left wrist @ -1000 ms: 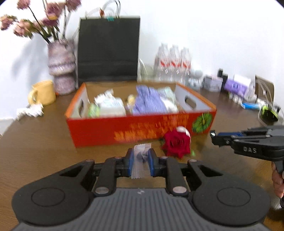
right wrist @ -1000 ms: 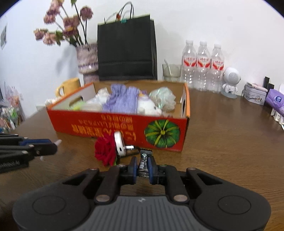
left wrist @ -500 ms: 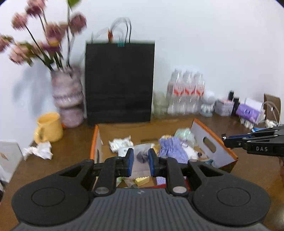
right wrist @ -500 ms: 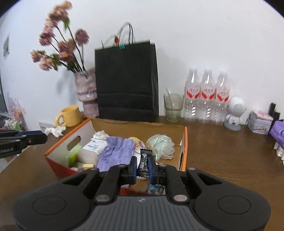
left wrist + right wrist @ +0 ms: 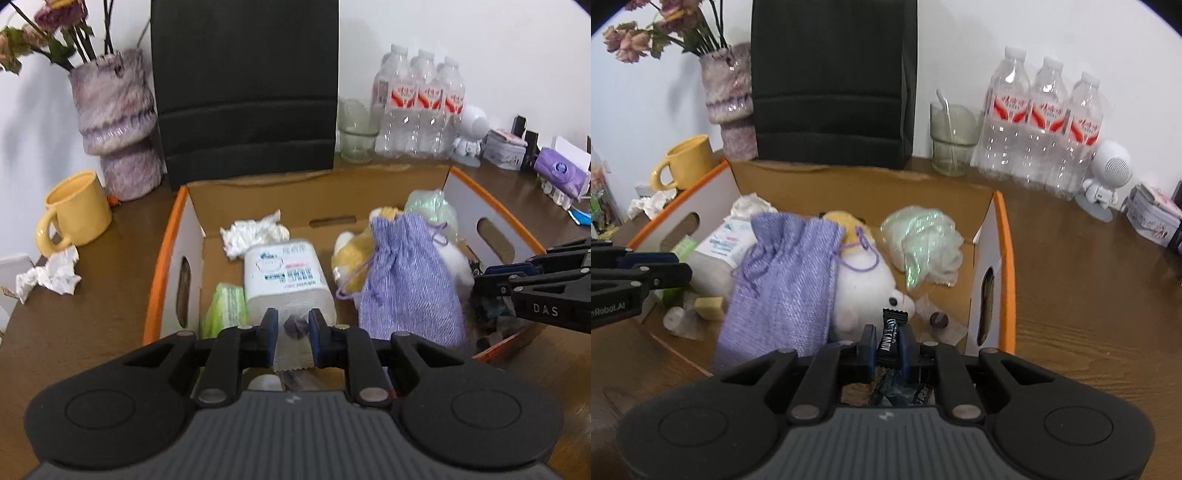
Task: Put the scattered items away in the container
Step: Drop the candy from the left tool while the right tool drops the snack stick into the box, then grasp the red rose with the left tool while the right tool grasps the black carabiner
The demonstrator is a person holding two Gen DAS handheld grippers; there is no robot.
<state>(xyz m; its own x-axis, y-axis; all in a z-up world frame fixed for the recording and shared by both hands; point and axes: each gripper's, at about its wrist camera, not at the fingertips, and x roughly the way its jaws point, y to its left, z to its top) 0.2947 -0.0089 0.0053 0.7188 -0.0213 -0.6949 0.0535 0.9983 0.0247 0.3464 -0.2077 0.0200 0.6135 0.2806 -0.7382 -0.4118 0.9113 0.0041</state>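
Observation:
The orange cardboard box (image 5: 173, 236) (image 5: 1004, 236) holds a purple drawstring pouch (image 5: 410, 284) (image 5: 786, 280), a white tissue pack (image 5: 284, 277), a white plush toy (image 5: 864, 291), a green mesh ball (image 5: 923, 240) and other small items. My left gripper (image 5: 292, 332) is shut on a clear-wrapped candy (image 5: 293, 343) above the box's near left part. My right gripper (image 5: 888, 345) is shut on a black candy packet (image 5: 890, 336) above the box's near right part. Each gripper shows at the edge of the other's view.
A black paper bag (image 5: 243, 85), a purple vase (image 5: 114, 122) and a yellow mug (image 5: 74, 210) stand behind and left of the box. Crumpled paper (image 5: 51, 273) lies by the mug. Water bottles (image 5: 1041, 125), a glass (image 5: 951, 136) and a white robot figure (image 5: 1108, 173) stand at the right.
Both grippers have risen from the table in front of the box and moved forward over its inside, each still holding its candy. The red rose is out of view now.

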